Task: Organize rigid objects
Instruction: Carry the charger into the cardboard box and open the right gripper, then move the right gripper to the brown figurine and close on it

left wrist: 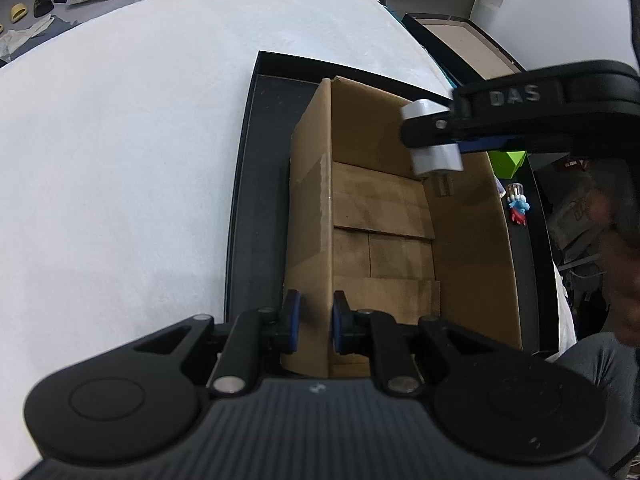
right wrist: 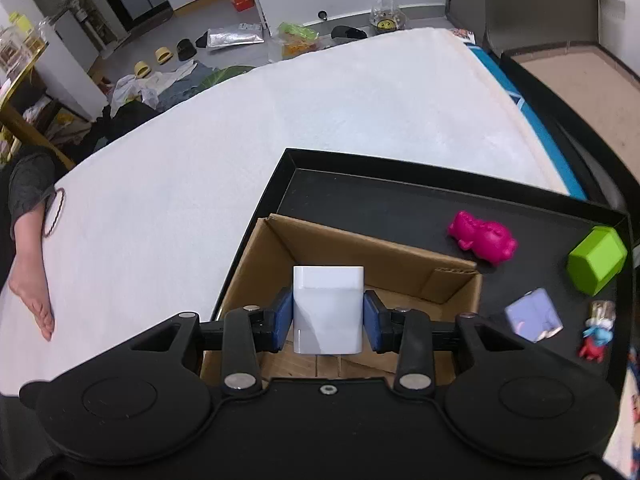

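Observation:
An open cardboard box (left wrist: 384, 216) (right wrist: 360, 256) stands in a black tray (left wrist: 260, 184) (right wrist: 360, 184) on a white surface. My right gripper (right wrist: 329, 316) is shut on a white charger block (right wrist: 328, 308) and holds it above the box's opening; it also shows in the left wrist view (left wrist: 434, 142), reaching in from the right. My left gripper (left wrist: 314, 322) straddles the box's near left wall, one pad on each side. Whether the pads press the wall I cannot tell.
In the tray to the right of the box lie a pink toy animal (right wrist: 482, 240), a green hexagonal block (right wrist: 596, 260), a lilac cube (right wrist: 534, 314) and a small blue-and-red figure (right wrist: 596, 338) (left wrist: 519, 206). A second dark tray (right wrist: 568, 80) stands at the far right. A person's bare foot (right wrist: 30, 280) rests on the white surface at left.

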A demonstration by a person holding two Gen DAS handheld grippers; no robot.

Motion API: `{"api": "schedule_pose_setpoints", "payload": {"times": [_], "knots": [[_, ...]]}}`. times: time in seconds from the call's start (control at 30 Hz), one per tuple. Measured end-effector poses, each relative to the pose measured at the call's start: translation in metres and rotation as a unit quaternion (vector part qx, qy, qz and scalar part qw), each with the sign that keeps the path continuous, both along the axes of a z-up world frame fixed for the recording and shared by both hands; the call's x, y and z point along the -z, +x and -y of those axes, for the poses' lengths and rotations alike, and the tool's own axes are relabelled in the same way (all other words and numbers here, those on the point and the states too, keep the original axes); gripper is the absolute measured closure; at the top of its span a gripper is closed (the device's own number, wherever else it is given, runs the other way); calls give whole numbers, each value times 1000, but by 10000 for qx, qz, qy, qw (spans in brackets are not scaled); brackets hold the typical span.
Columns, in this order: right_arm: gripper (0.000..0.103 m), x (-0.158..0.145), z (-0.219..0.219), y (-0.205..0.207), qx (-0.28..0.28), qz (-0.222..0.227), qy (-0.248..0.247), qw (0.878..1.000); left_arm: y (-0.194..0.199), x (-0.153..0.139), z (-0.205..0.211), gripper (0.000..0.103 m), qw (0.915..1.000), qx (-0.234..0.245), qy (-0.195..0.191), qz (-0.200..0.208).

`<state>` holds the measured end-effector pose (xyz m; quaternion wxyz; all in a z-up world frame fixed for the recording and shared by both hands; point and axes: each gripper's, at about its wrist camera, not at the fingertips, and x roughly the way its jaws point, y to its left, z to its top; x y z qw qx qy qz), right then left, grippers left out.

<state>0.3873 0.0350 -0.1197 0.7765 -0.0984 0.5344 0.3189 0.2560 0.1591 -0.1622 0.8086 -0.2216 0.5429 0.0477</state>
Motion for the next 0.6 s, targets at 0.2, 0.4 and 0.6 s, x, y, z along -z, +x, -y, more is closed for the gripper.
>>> {"api": "schedule_pose_setpoints", "payload": {"times": [0.2, 0.4, 0.6], "knots": [[51, -6, 9, -1, 140, -55, 376, 9992, -1, 1, -2, 89, 10000, 8, -33, 23], [48, -22, 38, -7, 149, 85, 397, 9991, -4, -1, -2, 90, 10000, 2, -42, 62], [45, -34, 74, -6, 292, 195, 387, 9986, -4, -3, 1, 90, 10000, 1, 37, 36]]}}
